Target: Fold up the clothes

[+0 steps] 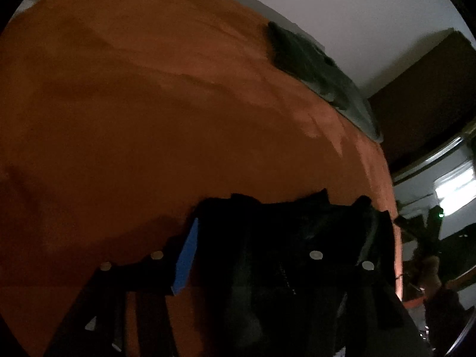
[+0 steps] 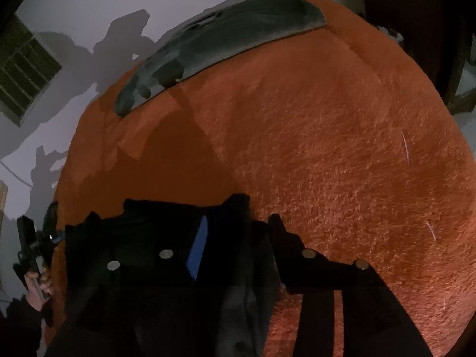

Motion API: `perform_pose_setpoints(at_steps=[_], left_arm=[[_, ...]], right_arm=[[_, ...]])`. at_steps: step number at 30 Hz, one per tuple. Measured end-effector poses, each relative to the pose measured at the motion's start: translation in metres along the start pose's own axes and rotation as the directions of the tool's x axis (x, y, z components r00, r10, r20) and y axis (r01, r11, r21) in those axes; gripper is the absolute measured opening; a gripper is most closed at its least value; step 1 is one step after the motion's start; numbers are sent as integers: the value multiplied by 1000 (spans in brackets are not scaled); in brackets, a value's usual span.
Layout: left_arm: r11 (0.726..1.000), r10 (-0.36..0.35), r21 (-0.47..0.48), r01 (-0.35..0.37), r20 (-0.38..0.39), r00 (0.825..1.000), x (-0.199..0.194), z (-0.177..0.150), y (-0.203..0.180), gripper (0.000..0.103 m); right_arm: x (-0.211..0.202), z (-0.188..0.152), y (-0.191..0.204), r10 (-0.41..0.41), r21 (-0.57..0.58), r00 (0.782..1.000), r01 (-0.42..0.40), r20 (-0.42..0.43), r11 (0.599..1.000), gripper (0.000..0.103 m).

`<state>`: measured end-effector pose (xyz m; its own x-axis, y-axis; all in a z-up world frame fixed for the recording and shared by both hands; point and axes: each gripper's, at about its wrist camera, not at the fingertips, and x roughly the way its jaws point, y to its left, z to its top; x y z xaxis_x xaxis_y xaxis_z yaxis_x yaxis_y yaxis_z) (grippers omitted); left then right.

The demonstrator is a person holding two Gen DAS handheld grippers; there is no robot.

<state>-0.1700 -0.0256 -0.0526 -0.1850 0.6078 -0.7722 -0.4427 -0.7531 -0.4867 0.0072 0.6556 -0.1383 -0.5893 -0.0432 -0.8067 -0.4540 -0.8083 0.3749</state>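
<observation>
Black garment [image 1: 297,253] lies bunched at the near edge of the orange blanket [image 1: 134,119], its long axis apparently running side to side along that edge; too dark to tell which end is which. Left gripper [image 1: 253,238] jaws stand part open, cloth between them, blue pad [image 1: 186,261] clear of the cloth. Right gripper [image 2: 235,232] part open over the same garment; grip unclear in the dark. Grey folded piece [image 2: 226,35] sits at the blanket's far edge.
</observation>
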Motion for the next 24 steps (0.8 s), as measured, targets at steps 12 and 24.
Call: perform_pose_setpoints(at_steps=[12, 24], left_arm=[[959, 173, 198, -203, 162, 972, 2, -5, -42, 5], [978, 208, -21, -206, 100, 973, 23, 11, 2, 5]], right_arm=[[14, 1, 36, -217, -183, 976, 219, 35, 958, 3], [21, 11, 7, -162, -38, 987, 163, 25, 986, 3]])
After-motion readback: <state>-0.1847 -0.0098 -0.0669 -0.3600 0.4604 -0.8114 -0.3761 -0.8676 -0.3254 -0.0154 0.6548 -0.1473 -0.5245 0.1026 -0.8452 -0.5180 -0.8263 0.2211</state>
